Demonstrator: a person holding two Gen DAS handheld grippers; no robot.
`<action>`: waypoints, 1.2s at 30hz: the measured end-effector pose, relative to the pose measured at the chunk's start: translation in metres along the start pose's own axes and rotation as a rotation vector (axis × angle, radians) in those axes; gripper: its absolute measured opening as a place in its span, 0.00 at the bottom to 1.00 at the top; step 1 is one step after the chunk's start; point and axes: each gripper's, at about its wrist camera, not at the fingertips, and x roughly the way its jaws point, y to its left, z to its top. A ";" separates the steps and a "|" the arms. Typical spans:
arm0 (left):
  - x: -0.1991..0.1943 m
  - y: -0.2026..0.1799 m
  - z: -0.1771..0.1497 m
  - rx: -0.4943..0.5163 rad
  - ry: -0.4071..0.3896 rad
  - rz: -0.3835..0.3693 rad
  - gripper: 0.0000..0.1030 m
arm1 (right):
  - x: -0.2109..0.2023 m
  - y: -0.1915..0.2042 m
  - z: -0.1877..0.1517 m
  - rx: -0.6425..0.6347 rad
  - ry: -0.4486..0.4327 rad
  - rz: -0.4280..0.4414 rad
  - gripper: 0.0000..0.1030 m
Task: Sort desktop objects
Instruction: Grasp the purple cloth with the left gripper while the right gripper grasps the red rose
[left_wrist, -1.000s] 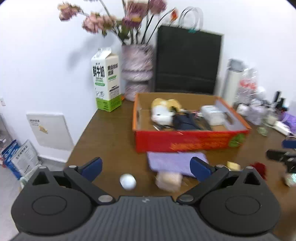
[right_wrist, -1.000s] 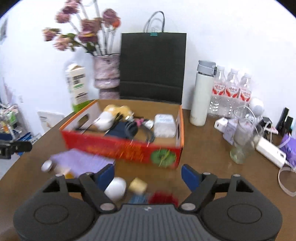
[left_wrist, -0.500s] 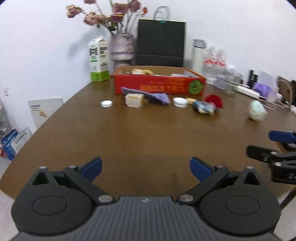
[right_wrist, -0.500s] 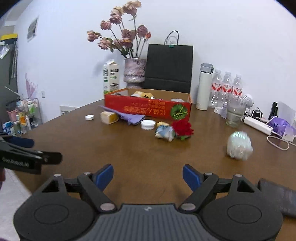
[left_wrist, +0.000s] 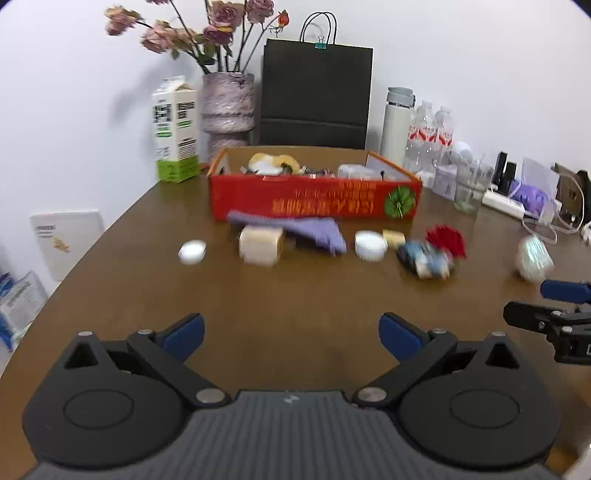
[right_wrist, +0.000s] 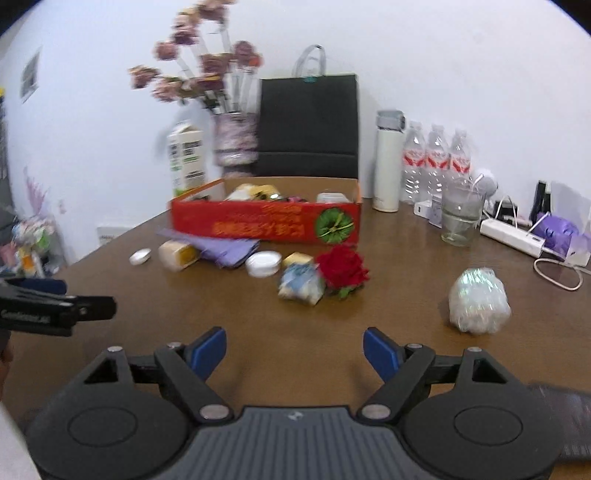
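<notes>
A red cardboard box (left_wrist: 314, 201) (right_wrist: 266, 223) holding several items stands mid-table. In front of it lie a purple cloth (left_wrist: 310, 229) (right_wrist: 225, 245), a beige roll (left_wrist: 260, 245) (right_wrist: 177, 254), a small white cap (left_wrist: 192, 252) (right_wrist: 140, 256), a white lid (left_wrist: 370, 245) (right_wrist: 263, 263), a blue-white packet (left_wrist: 424, 260) (right_wrist: 301, 284), a red flower (left_wrist: 447, 240) (right_wrist: 343, 271) and a shiny wrapped ball (left_wrist: 533, 258) (right_wrist: 478, 301). My left gripper (left_wrist: 291, 332) is open and empty above bare table. My right gripper (right_wrist: 294, 350) is open and empty, short of the packet.
A milk carton (left_wrist: 175, 129), flower vase (left_wrist: 227, 107), black paper bag (left_wrist: 316, 92), white flask (right_wrist: 388, 160), water bottles (right_wrist: 436, 158), a glass (right_wrist: 460, 214) and a power strip (right_wrist: 511, 232) line the back and right. A dark flat object (right_wrist: 569, 417) lies at the right.
Both grippers have moved forward toward the objects after pulling far back from the box a second ago. Both stay open and empty.
</notes>
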 end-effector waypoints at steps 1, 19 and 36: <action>0.013 0.005 0.011 -0.015 0.007 -0.003 1.00 | 0.014 -0.007 0.010 0.026 0.005 0.002 0.78; 0.158 0.074 0.089 -0.319 0.181 -0.093 0.36 | 0.158 -0.049 0.059 0.194 0.168 -0.005 0.44; 0.031 0.031 0.094 -0.265 -0.055 -0.213 0.02 | 0.081 -0.022 0.074 0.127 -0.016 0.014 0.34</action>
